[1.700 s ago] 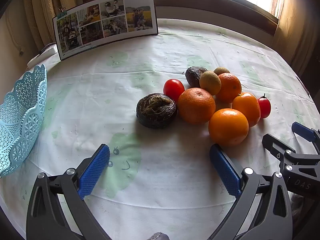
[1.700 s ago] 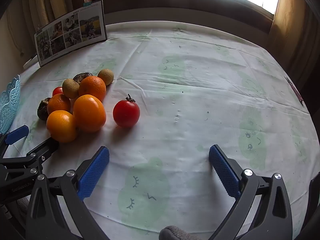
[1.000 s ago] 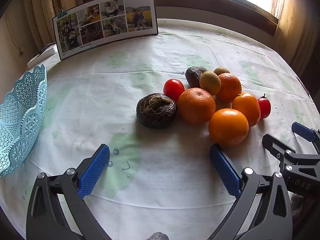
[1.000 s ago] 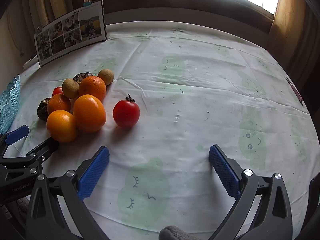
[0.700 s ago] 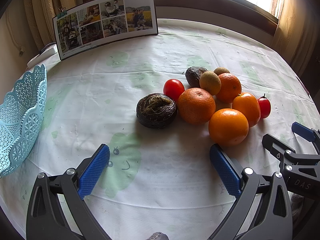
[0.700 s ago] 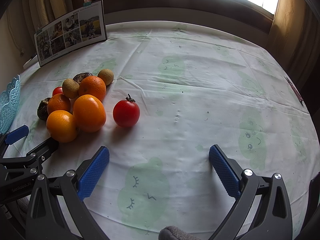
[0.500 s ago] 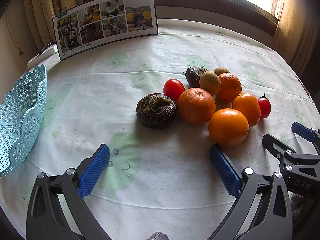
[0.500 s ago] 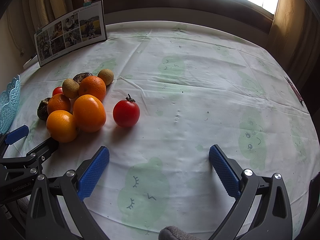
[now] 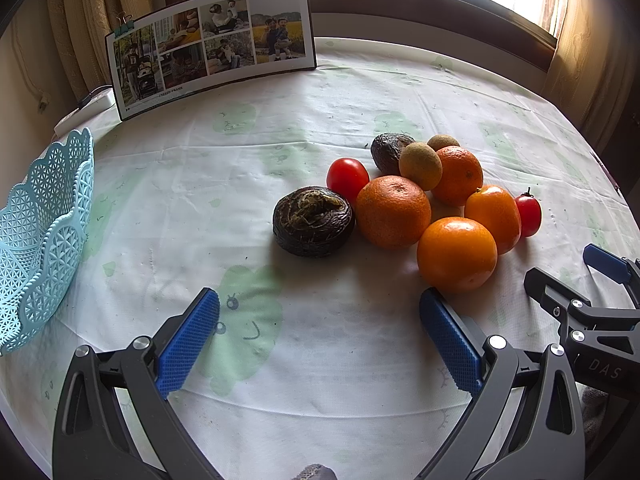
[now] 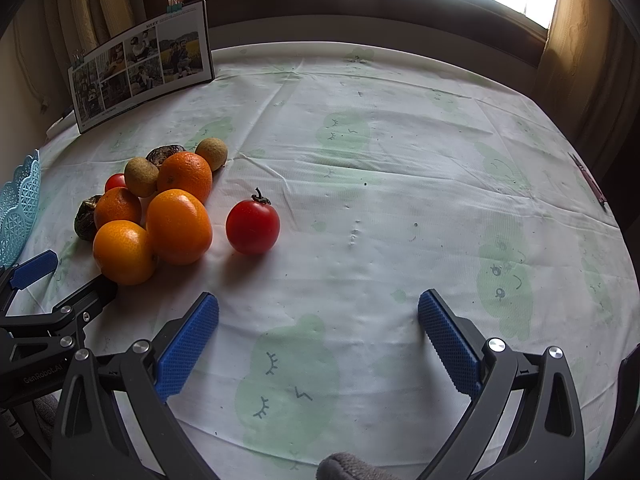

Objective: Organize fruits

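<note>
A heap of fruit lies on the table: several oranges, the nearest orange (image 9: 457, 254) (image 10: 125, 252), two kiwis, a dark avocado (image 9: 388, 151), a dark wrinkled fruit (image 9: 313, 221) and a red tomato (image 9: 347, 178). A second tomato (image 10: 252, 227) (image 9: 528, 215) lies at the heap's right side. A light blue lattice basket (image 9: 36, 236) (image 10: 16, 204) stands at the far left. My left gripper (image 9: 320, 336) is open, short of the heap, with nothing between its fingers. My right gripper (image 10: 318, 332) is open over bare cloth, right of the heap.
A photo calendar (image 9: 212, 40) stands at the table's back left. The white tablecloth (image 10: 400, 184) with green cloud prints covers the round table. A window sill and curtains run behind it. A thin pen-like object (image 10: 588, 178) lies at the far right edge.
</note>
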`<state>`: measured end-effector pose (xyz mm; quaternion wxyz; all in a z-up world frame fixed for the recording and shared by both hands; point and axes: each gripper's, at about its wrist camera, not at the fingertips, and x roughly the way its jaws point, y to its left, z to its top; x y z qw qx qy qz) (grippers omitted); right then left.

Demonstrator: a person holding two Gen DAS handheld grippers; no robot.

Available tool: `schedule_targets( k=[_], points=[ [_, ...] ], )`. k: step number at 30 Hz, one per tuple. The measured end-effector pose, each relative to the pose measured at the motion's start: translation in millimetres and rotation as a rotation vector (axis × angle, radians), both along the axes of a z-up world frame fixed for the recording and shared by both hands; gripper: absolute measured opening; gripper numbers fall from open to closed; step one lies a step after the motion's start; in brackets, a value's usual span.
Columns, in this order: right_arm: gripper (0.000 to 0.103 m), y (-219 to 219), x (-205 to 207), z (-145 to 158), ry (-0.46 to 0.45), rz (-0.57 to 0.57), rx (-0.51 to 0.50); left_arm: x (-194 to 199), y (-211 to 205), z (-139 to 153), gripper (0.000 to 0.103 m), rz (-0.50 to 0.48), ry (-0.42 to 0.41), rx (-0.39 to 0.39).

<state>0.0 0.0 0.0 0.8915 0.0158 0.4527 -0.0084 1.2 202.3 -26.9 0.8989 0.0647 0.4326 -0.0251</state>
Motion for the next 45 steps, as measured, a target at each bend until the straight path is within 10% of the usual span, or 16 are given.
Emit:
schedule_targets(
  k=[45],
  points=[
    [0.098,1.2,-2.6,-0.4,0.009,0.015,-0.007,-0.1,5.1,5.8,0.101,-0.019,0.011,-0.001]
  ],
)
